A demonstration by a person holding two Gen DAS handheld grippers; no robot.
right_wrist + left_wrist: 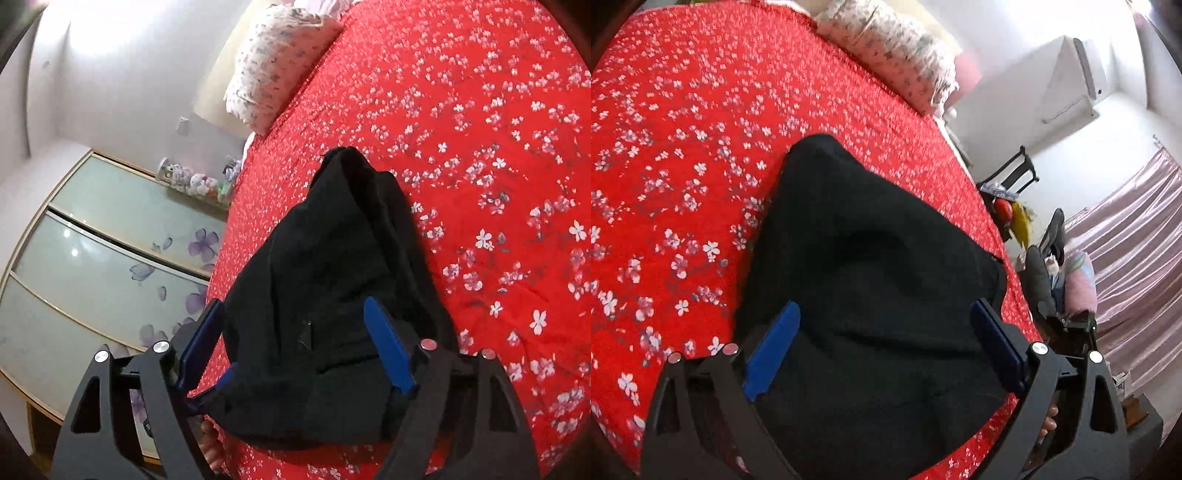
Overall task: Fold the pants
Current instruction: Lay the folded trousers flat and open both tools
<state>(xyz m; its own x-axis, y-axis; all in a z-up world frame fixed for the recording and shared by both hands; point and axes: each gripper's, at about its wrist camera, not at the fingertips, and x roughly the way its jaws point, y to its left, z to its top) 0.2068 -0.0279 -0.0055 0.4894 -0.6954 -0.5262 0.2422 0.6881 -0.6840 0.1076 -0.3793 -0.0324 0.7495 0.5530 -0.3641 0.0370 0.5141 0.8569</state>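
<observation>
Jaws of both the left gripper [884,325] and right gripper [295,321] stand spread above one folded black pants [871,280] on one red floral bed [683,129] bearing one pillow [886,48].

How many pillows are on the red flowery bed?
1. The pillow lies at the far end of the red bedspread, beyond the black pants. More could be hidden outside both views.
</observation>
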